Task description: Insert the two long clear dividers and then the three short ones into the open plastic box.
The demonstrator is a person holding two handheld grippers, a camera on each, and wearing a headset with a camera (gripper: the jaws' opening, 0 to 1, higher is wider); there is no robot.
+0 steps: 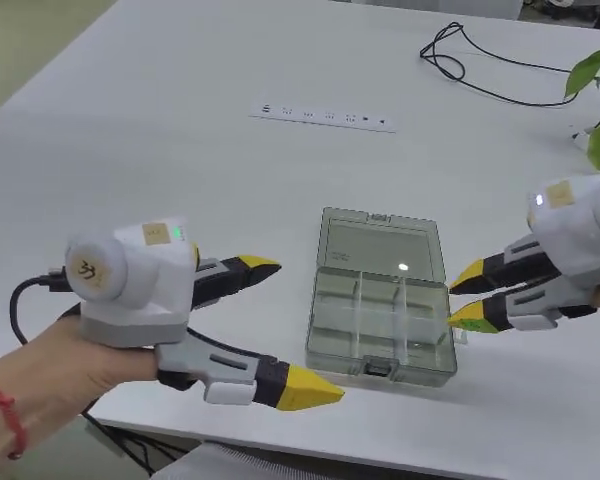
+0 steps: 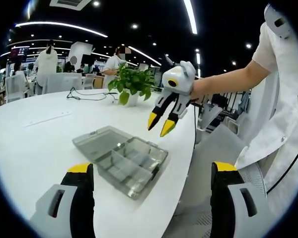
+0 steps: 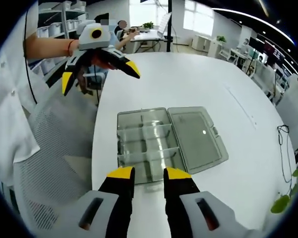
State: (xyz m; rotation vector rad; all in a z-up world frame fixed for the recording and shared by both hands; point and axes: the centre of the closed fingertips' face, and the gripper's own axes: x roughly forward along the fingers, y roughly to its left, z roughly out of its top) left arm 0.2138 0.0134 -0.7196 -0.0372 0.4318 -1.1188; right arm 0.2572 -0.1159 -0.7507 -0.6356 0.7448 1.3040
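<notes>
Box [image 1: 412,376]: centre right; lid open
Dividers [image 3: 144,130]: seemingly seated; count unclear
Left gripper [image 1: 305,330]: lower left; jaws wide apart, empty
Right gripper [image 1: 454,302]: right edge; jaws narrowly apart, empty
Remaining: probably 0

My left hand [image 1: 75,365] holds the left gripper [image 1: 290,328] low, jaws spread wide, tips pointing right. Opposite, my bare right forearm [image 2: 223,82] extends the right gripper [image 1: 468,298], jaws narrowly parted, tips pointing left.
</notes>
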